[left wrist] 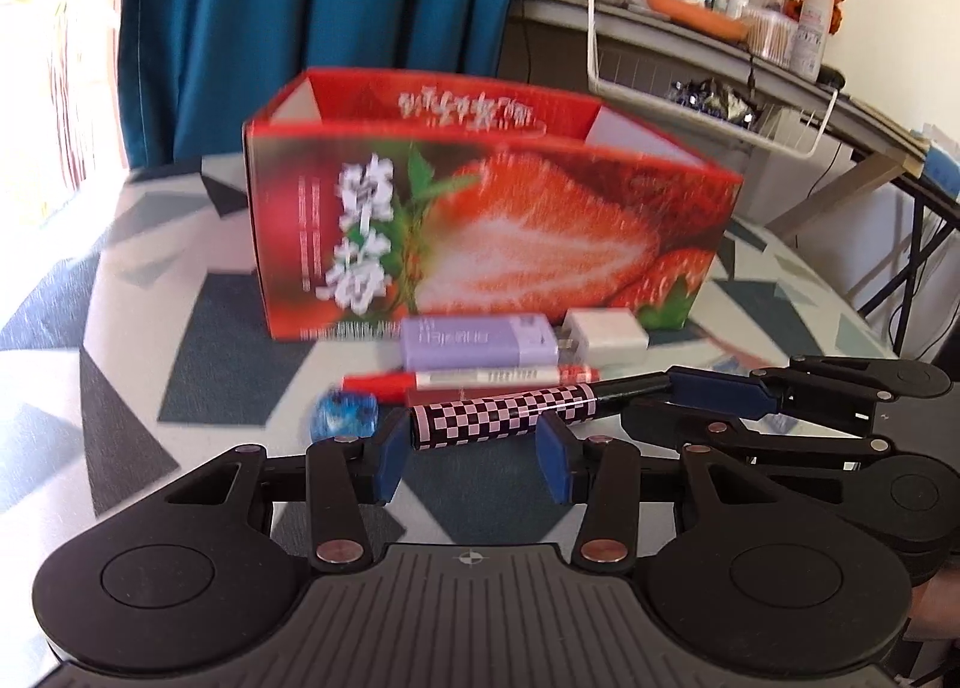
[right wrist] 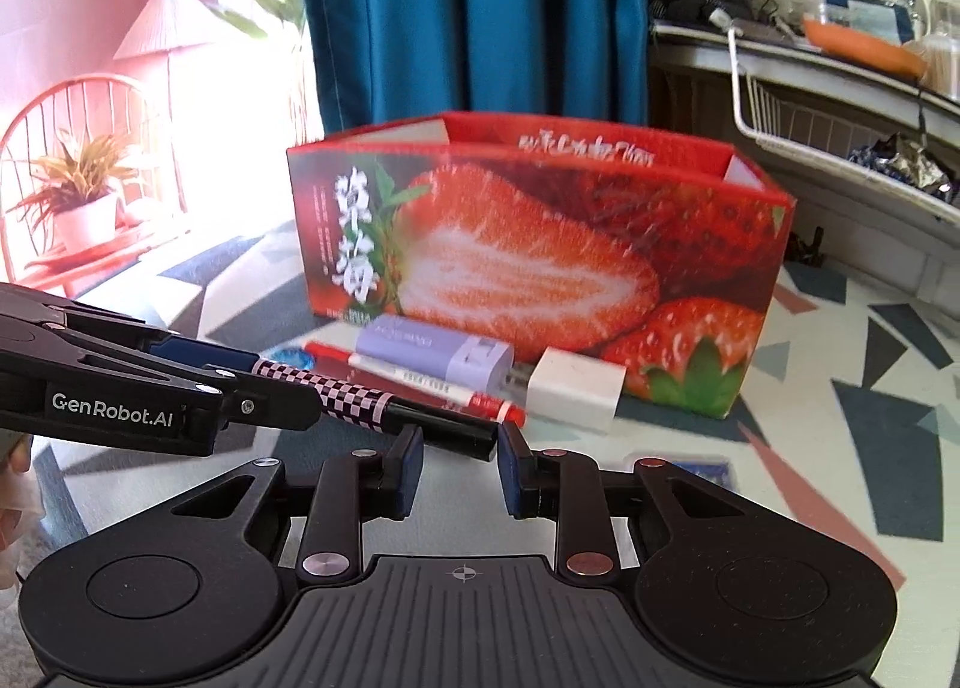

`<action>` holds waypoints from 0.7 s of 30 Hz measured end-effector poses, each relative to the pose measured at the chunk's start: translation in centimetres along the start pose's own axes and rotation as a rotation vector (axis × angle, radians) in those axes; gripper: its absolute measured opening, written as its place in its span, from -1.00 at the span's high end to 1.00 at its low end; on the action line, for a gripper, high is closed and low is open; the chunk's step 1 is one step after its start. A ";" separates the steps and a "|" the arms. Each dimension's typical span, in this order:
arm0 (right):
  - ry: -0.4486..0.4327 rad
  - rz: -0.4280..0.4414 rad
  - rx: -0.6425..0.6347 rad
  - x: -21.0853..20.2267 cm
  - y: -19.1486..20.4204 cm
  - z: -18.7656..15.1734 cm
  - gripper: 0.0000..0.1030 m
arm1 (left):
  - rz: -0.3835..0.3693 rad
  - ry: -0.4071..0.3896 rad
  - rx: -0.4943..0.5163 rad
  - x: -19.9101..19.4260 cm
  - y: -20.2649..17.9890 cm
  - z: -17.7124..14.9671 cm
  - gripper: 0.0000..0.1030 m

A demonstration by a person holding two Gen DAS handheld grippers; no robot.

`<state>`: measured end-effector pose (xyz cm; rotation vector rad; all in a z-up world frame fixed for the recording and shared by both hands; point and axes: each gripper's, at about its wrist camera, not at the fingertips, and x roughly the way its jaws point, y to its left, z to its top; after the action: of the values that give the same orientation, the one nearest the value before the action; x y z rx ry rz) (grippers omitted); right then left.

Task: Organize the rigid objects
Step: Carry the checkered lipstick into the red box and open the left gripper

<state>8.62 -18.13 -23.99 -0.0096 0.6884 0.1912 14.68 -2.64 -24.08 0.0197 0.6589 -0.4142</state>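
A: Where is the pink-and-black checkered pen (left wrist: 504,409)?

B: Held off the patterned table (left wrist: 198,328), long axis running left to right. The left gripper (left wrist: 471,463) clamps its checkered barrel; the right gripper (right wrist: 457,457) pinches its black end.

A: And the target?

B: The open-topped red strawberry-print cardboard box (left wrist: 480,220) stands beyond, with a lilac rectangular case (left wrist: 474,340), white charger block (left wrist: 606,337) and red-and-white marker (left wrist: 480,379) lying between.

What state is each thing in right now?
checkered pen: off the table, gripped at both ends
left gripper: shut on the checkered end
right gripper: shut on the black end
strawberry box: upright, top open
red pen: lying flat
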 end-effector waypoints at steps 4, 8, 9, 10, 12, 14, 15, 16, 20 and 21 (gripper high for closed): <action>-0.055 -0.006 -0.015 -0.8 -0.1 2.0 0.52 | -0.015 -0.050 -0.021 -1.0 0.3 2.2 0.07; -0.110 -0.019 -0.019 -1.1 -0.9 5.1 0.52 | -0.026 -0.121 -0.020 -1.9 0.3 5.5 0.07; -0.122 -0.025 -0.024 -1.1 -1.1 6.0 0.52 | -0.027 -0.137 -0.015 -2.1 0.3 6.5 0.07; -0.131 -0.031 -0.030 -1.0 -1.3 6.8 0.52 | -0.032 -0.151 -0.015 -2.2 0.3 7.4 0.07; -0.133 -0.032 -0.028 -0.6 -1.9 8.5 0.52 | -0.062 -0.169 -0.033 -2.2 0.6 9.2 0.03; -0.127 -0.022 -0.008 0.0 -2.9 10.0 0.52 | -0.079 -0.177 -0.050 -1.7 0.9 10.7 0.03; -0.127 -0.023 0.001 0.4 -3.4 10.6 0.52 | -0.083 -0.177 -0.048 -1.4 0.9 11.4 0.03; -0.125 -0.027 0.002 0.8 -3.7 11.2 0.52 | -0.079 -0.174 -0.041 -0.8 0.5 12.2 0.03; -0.100 -0.048 0.002 3.0 -5.0 13.1 0.52 | -0.066 -0.144 -0.028 1.4 0.2 14.4 0.03; -0.090 -0.050 0.008 3.6 -5.4 13.4 0.52 | -0.071 -0.129 -0.035 2.1 0.3 14.9 0.03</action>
<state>20.78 -21.81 -16.18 -0.0104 0.5989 0.1395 25.05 -5.34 -13.53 -0.0637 0.5403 -0.4680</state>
